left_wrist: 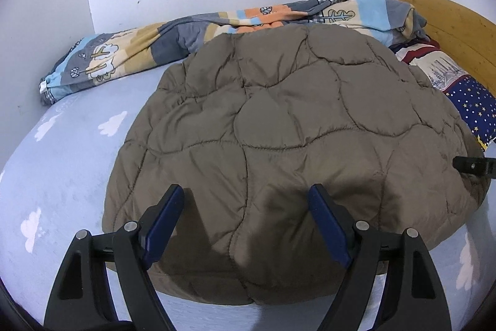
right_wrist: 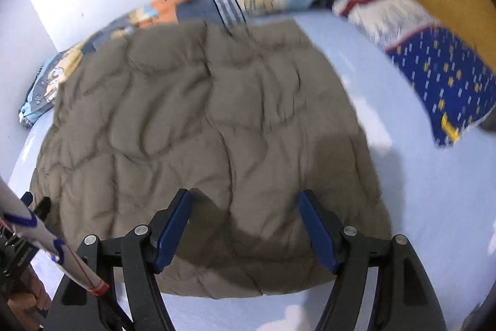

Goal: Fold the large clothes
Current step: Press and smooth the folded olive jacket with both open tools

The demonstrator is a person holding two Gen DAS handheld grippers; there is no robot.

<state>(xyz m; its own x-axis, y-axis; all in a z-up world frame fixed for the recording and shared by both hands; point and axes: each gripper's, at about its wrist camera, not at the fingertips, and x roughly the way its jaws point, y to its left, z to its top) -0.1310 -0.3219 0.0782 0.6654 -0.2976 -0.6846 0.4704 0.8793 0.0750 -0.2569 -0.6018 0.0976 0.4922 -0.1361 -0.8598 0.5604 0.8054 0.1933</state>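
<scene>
Both my tongs hang open over the near edge of the brown quilted jacket (left_wrist: 279,120), nothing gripped: left gripper (left_wrist: 245,222) w/ blue pads (left_wrist: 164,225) spread, right gripper (right_wrist: 245,225) same. Left view is sharp & catches the right tong's tip at its right edge; right view is motion-blurred & shows a striped rod near the left tong. Jacket lies folded, puffy, wavy stitching, on the cloud-print sheet (left_wrist: 62,151). Patterned blanket (left_wrist: 130,51) bunched along the wall, starry pillow (right_wrist: 446,76) by the wooden headboard (left_wrist: 458,27).
</scene>
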